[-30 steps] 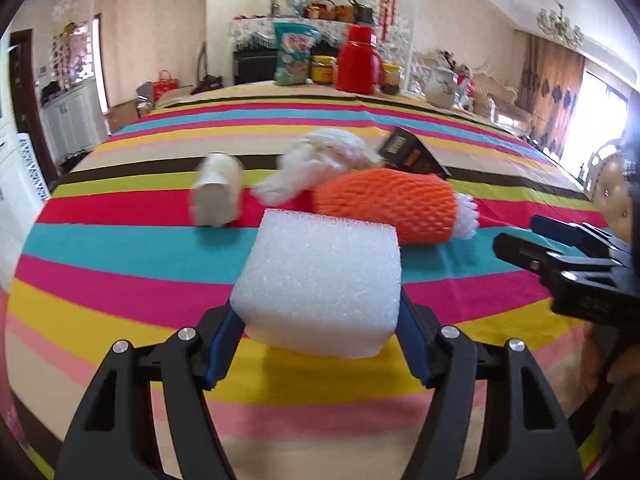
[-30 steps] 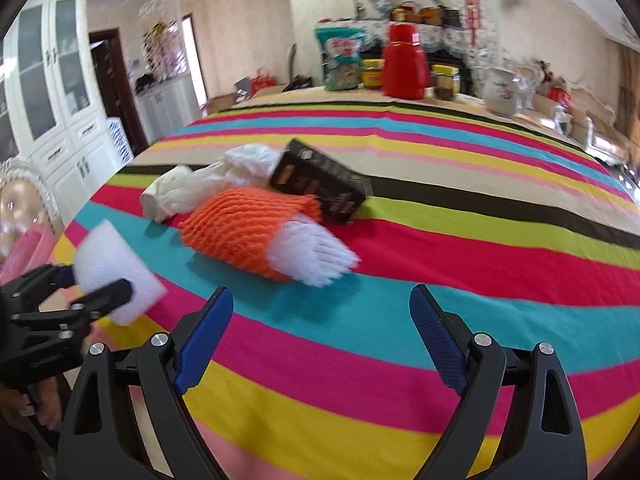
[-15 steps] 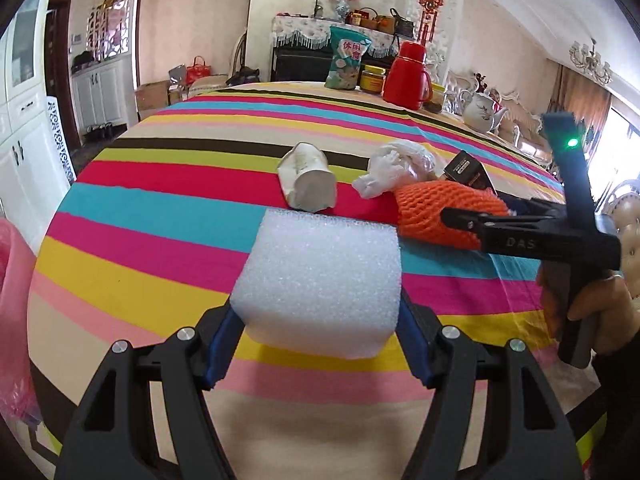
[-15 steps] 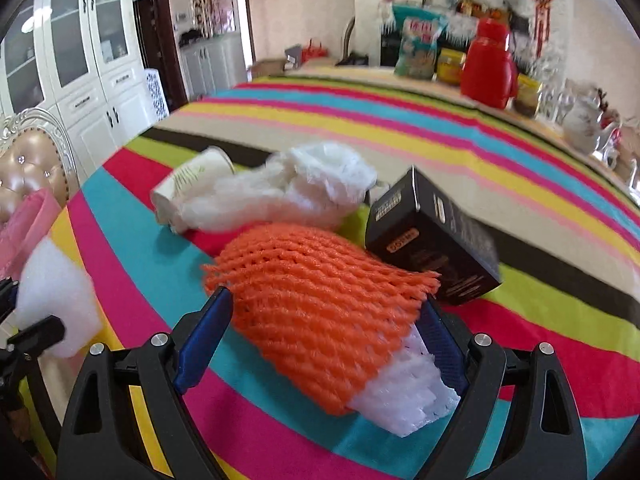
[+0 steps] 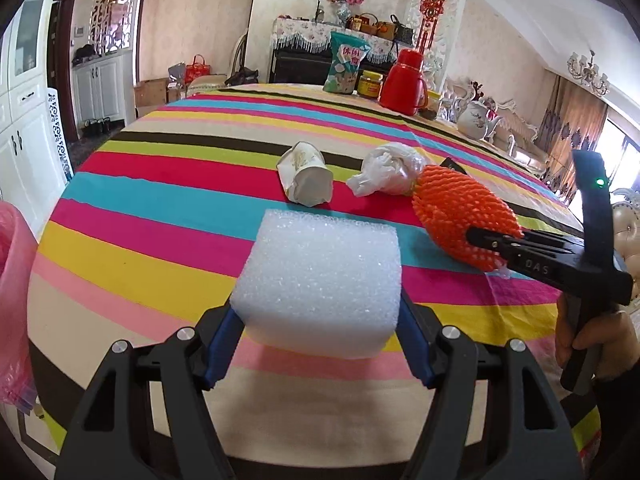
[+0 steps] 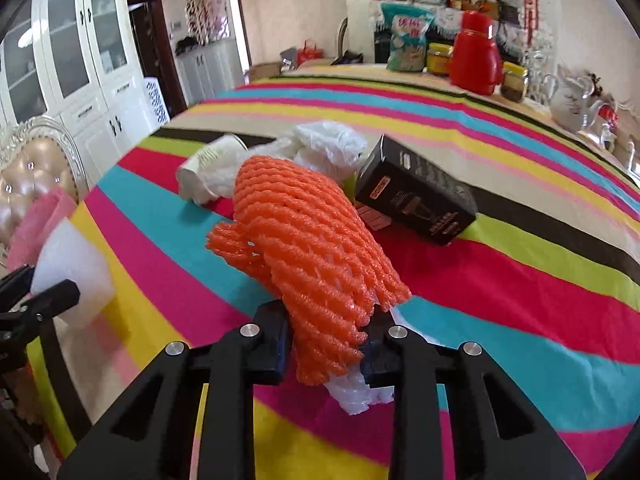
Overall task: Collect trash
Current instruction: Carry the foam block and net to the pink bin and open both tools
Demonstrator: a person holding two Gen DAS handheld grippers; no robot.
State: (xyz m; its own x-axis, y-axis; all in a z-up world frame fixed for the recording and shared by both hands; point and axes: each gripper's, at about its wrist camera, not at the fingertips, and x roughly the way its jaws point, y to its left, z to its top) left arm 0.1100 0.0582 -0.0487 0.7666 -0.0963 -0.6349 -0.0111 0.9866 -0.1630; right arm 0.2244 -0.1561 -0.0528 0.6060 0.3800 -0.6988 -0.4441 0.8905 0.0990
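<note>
My left gripper is shut on a white foam block, held above the near edge of the striped table. My right gripper is shut on an orange foam net sleeve and lifts it off the cloth; the sleeve also shows in the left wrist view. A paper cup lies on its side beside a crumpled white plastic bag. A black carton lies behind the sleeve.
A pink trash bag hangs at the table's left edge. A red thermos, snack bag, jars and a teapot stand at the far side. White cabinets and a padded chair stand to the left.
My right gripper moved in onto the orange net sleeve, shut on it and raised it. My left gripper kept its hold on the foam block and swung left, bringing the pink bag into view.
</note>
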